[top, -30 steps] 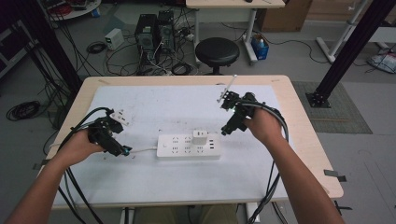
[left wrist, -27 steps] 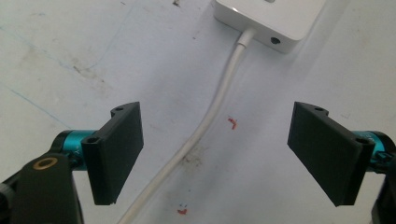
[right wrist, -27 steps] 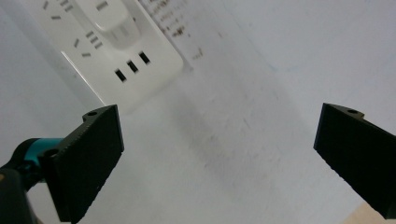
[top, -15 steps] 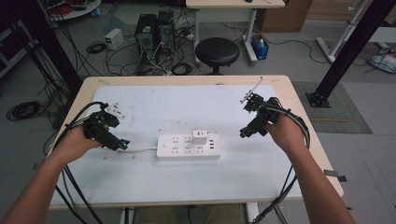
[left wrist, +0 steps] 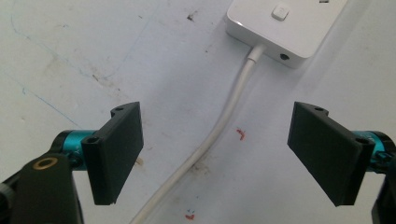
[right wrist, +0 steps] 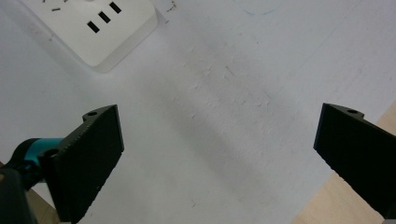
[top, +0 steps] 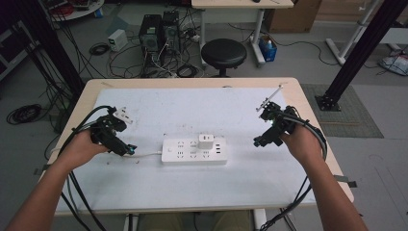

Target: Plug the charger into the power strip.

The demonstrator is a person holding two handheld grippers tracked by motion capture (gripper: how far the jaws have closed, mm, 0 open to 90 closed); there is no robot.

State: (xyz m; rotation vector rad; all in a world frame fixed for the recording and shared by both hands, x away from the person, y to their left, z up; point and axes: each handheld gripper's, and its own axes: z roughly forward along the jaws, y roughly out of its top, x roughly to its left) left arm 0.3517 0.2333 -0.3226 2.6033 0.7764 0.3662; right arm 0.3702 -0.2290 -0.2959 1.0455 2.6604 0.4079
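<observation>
Our left gripper [left wrist: 219, 154], jaws spread and empty, straddles the white cord [left wrist: 219, 128] of the power strip [top: 194, 151] just ahead, long axis crosswise; right gripper [right wrist: 219, 158], also spread, hangs farther off.

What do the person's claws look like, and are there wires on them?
Each claw, left and right, has two flat black rectangular jaws on shiny teal mounts, with small screw holes. A brass ring marks the left one's body. Black cables trail back from both along bare forearms; no sleeves show.
</observation>
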